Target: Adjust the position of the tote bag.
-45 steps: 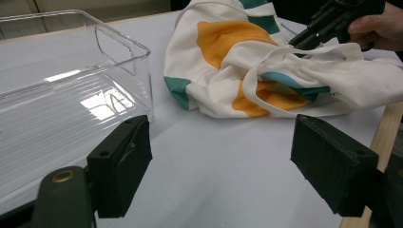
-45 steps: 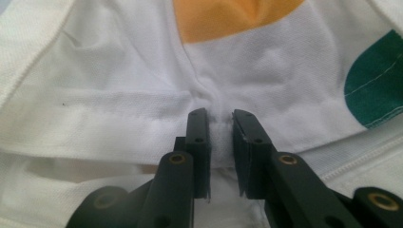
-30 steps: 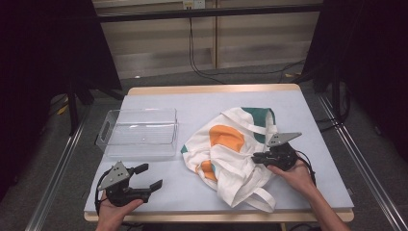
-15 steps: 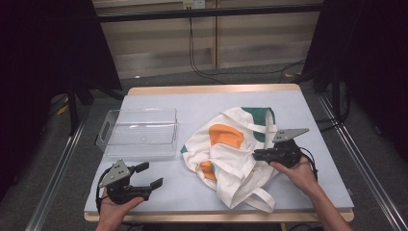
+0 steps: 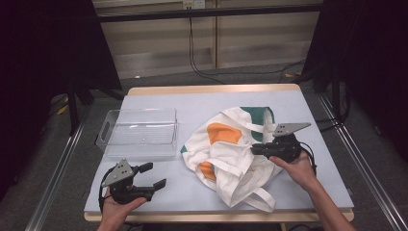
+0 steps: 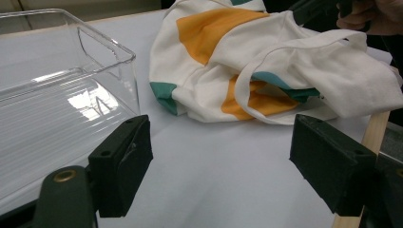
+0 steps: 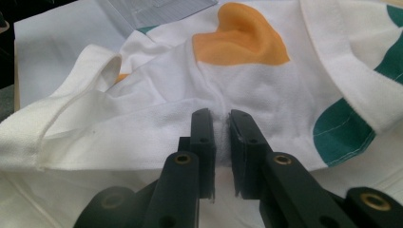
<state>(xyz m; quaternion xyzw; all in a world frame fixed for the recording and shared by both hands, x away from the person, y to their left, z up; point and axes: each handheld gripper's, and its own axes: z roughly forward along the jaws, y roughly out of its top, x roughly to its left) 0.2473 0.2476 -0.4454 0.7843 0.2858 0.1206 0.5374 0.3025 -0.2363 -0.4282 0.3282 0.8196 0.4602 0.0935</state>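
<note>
Right gripper [image 5: 254, 149] jaws pinch fold of tote bag [image 5: 226, 149]; left gripper [image 5: 156, 176] jaws spread wide, empty, near clear bin [image 5: 139, 132].

Each black hand-held gripper [image 5: 152, 176] carries a grey three-cornered plate and brass-coloured rivets.

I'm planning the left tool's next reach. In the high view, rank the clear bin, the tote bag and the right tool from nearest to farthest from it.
1. Clear bin: just beyond the left tool, slightly left.
2. Tote bag: to its right, mid-table.
3. Right tool: farthest, on the bag's far right side, pinching the cloth.
</note>
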